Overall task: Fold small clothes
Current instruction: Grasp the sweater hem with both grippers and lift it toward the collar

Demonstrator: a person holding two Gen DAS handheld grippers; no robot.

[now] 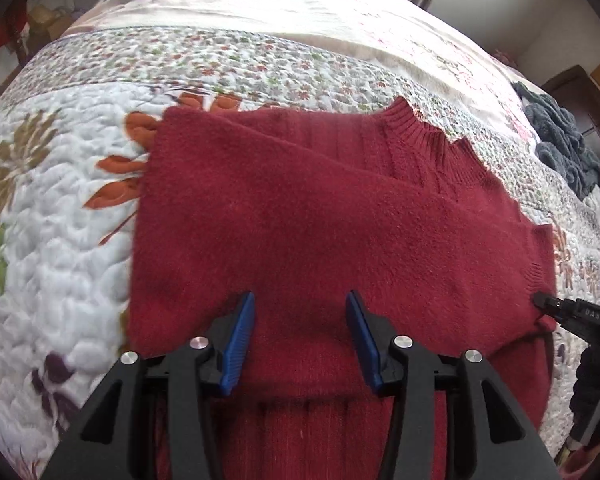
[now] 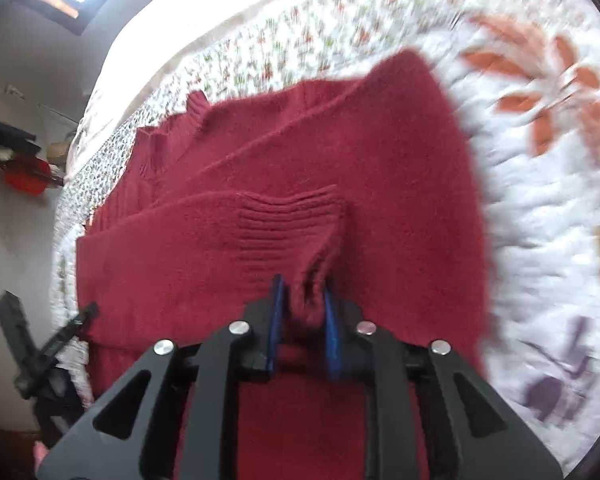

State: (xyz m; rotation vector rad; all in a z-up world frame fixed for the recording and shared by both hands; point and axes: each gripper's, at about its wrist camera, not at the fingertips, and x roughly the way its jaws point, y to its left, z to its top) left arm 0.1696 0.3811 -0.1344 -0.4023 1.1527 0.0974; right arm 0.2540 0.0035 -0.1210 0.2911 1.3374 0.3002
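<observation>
- Here, a dark red knitted sweater lies flat on a floral quilted bedspread, with both sleeves already crossed over its body.
- My left gripper hovers just over the sweater's near part, its blue pads spread wide and holding nothing.
- My right gripper is nearly closed, pinching the bunched ribbed sleeve cuff between its blue pads — the cuff rises slightly off the layer beneath.
- What could go wrong: I judge that pulling the cuff too far would drag the sleeve across the body and undo its neat lie. The knit looks soft and stretchy, so a thin pinch could also slip free.
- The right wrist view is blurred by motion, so the fine edges are hard to read.
- The sweater's long axis runs away from me in the left wrist view, with the ribbed collar at the far right end.
- A grey garment lies well apart at the bed's far edge.
</observation>
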